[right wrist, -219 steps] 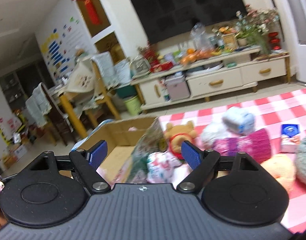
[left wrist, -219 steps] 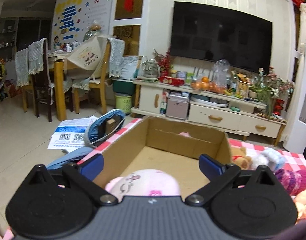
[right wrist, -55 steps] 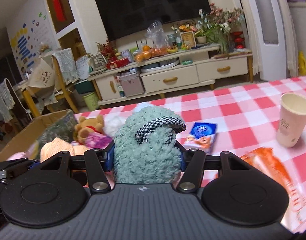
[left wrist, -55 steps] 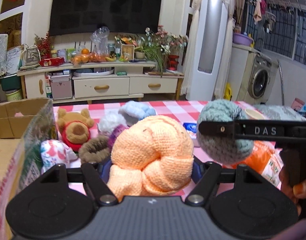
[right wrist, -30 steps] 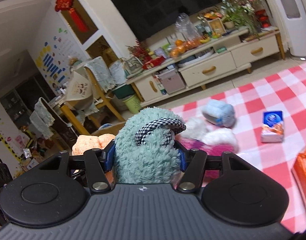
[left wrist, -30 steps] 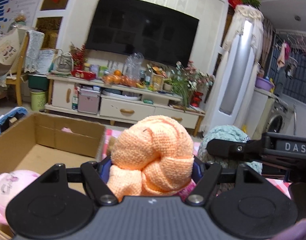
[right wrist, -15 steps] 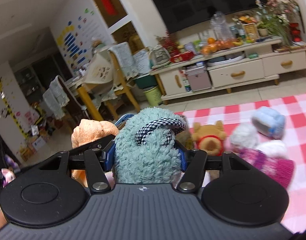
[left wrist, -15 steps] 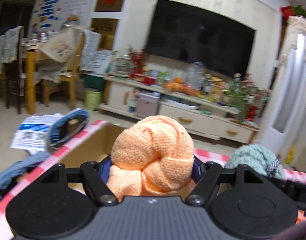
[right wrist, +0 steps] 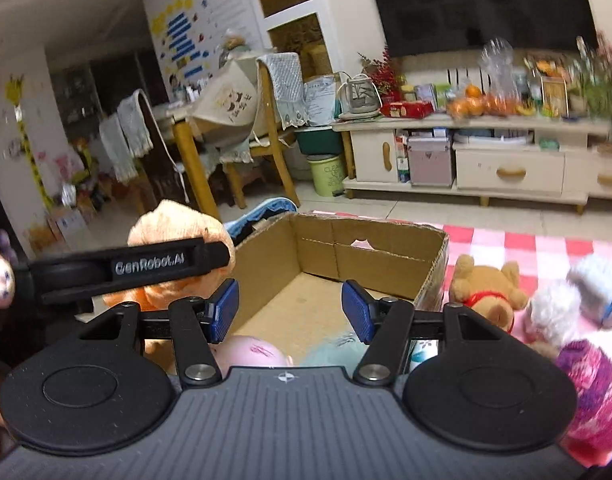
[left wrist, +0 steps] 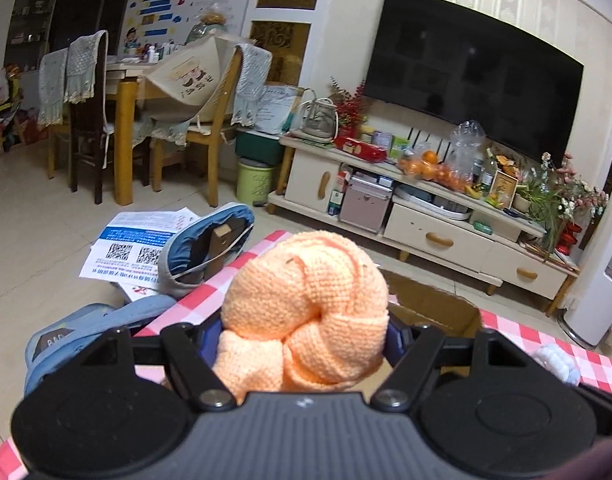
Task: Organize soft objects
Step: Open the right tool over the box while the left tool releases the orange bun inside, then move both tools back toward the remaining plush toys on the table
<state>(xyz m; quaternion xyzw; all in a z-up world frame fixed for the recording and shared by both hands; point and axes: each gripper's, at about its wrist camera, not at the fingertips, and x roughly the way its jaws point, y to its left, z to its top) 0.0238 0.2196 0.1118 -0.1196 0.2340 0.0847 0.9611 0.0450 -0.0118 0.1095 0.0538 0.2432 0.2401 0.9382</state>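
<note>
My left gripper [left wrist: 303, 332] is shut on an orange knitted ball [left wrist: 306, 312] and holds it over the near left corner of the cardboard box [left wrist: 434, 312]. It also shows in the right wrist view [right wrist: 165, 232], left of the box [right wrist: 370, 264]. My right gripper [right wrist: 287, 312] is open and empty above the box. Below it in the box lie a teal plush [right wrist: 334, 350] and a pink plush [right wrist: 253, 350].
On the red checked cloth [right wrist: 518, 248] right of the box lie a brown bear [right wrist: 486, 288], a white pompom [right wrist: 550, 312], a light blue plush [right wrist: 598, 284] and a pink knitted hat [right wrist: 598, 392]. A blue bag [left wrist: 205, 248] and papers lie on the floor beyond the table's left edge.
My right gripper has opened and let go of the teal plush, which now lies in the box. My left gripper has moved further left with the orange ball.
</note>
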